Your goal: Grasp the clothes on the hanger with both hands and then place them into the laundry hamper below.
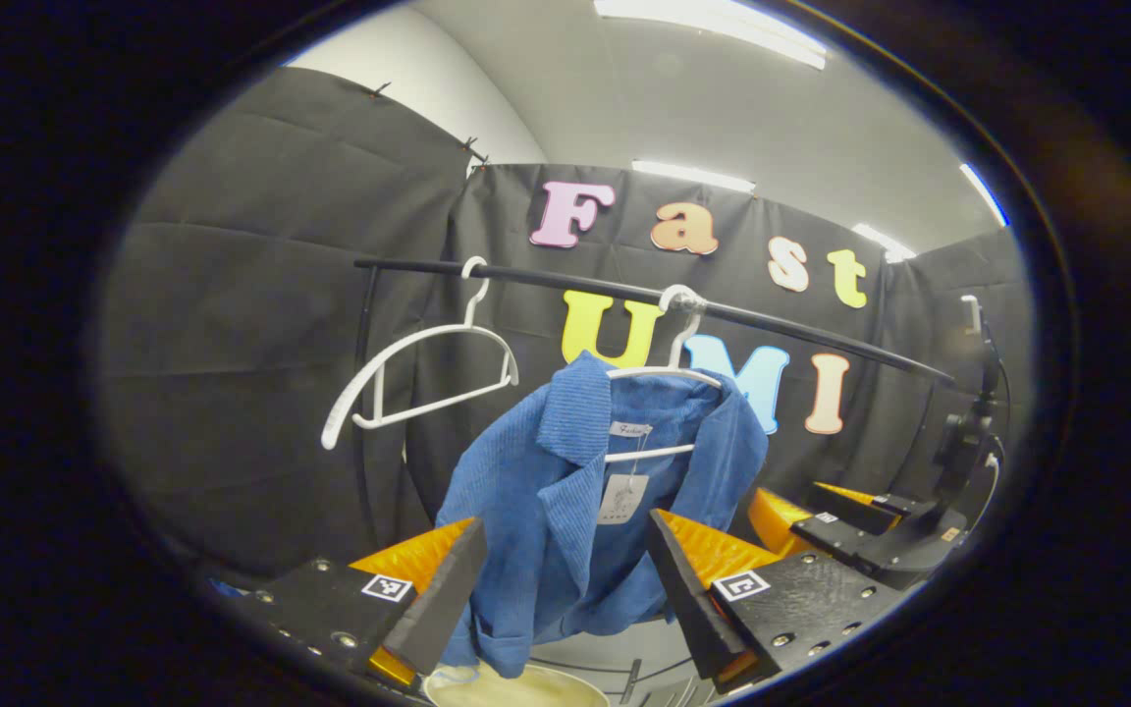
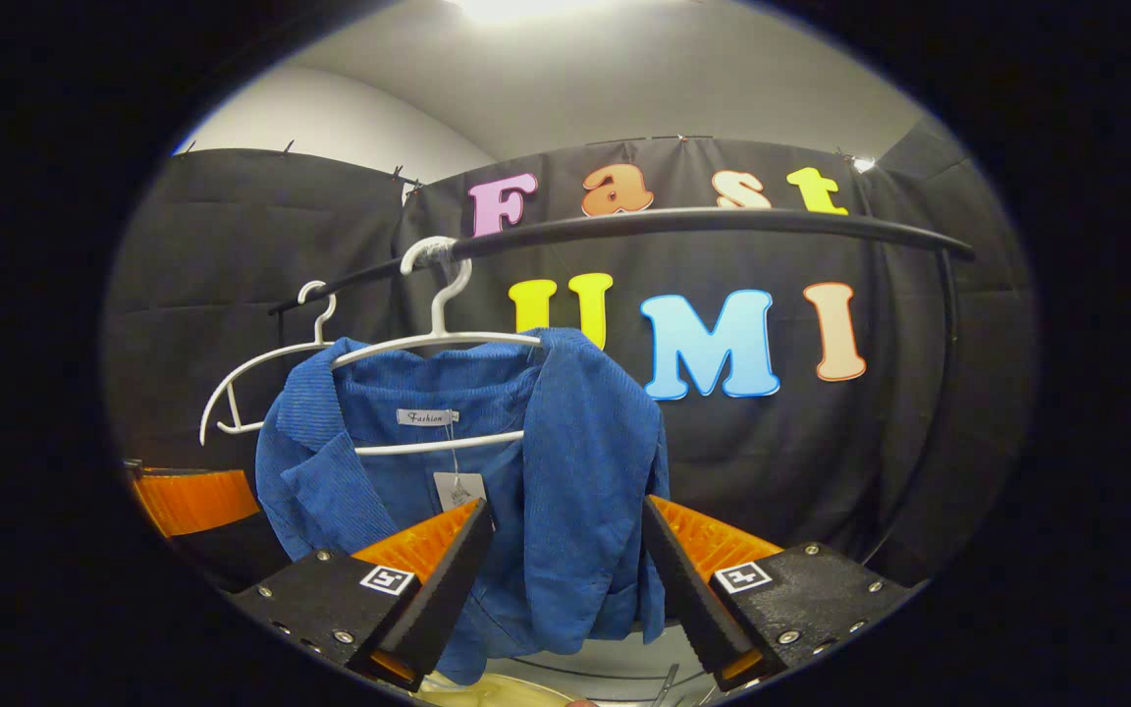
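Still blue jacket on hanger

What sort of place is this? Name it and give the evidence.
Likely a staged recording booth rather than a real laundry room: black cloth walls, a black clothes rail carrying a blue jacket on a white hanger beside an empty hanger, and ceiling strip lights.

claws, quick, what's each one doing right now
Left claw: open, holding nothing, blue jacket between its fingers.
Right claw: open, holding nothing, the jacket hangs between its fingers.
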`<act>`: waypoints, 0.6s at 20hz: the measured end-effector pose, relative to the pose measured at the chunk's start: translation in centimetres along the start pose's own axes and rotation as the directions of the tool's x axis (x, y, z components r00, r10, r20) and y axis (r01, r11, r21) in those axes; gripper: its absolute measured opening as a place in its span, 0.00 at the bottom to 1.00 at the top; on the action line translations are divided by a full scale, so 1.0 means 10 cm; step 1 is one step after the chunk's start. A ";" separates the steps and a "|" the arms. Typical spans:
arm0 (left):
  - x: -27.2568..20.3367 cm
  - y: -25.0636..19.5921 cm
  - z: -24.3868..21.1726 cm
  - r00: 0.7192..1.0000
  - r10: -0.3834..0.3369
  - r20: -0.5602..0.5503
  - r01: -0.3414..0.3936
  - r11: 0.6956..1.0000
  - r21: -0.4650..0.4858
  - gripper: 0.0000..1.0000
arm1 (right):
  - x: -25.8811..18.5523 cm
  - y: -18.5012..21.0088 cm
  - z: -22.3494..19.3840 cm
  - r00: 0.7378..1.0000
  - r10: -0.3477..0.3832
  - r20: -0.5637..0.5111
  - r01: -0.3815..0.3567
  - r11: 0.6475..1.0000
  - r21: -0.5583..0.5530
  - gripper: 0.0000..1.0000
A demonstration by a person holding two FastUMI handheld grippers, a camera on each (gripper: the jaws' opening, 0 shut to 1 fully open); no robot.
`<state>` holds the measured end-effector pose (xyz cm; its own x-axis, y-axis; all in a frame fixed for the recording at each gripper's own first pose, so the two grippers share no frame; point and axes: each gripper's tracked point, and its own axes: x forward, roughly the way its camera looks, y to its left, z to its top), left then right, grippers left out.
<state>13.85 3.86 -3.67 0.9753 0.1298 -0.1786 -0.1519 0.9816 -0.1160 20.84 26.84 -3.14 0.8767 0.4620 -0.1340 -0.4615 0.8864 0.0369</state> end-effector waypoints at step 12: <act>1.00 -0.07 -0.22 0.979 0.195 -0.056 -0.194 0.981 0.023 0.94 | 0.90 0.04 -0.10 0.993 0.113 0.021 -0.113 0.993 -0.019 0.95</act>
<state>23.41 4.18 -7.50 0.9164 0.3107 -0.2523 -0.3346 0.9406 -0.0571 28.41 31.29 -5.36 0.8213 0.5601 -0.1083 -0.5601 0.8278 0.0328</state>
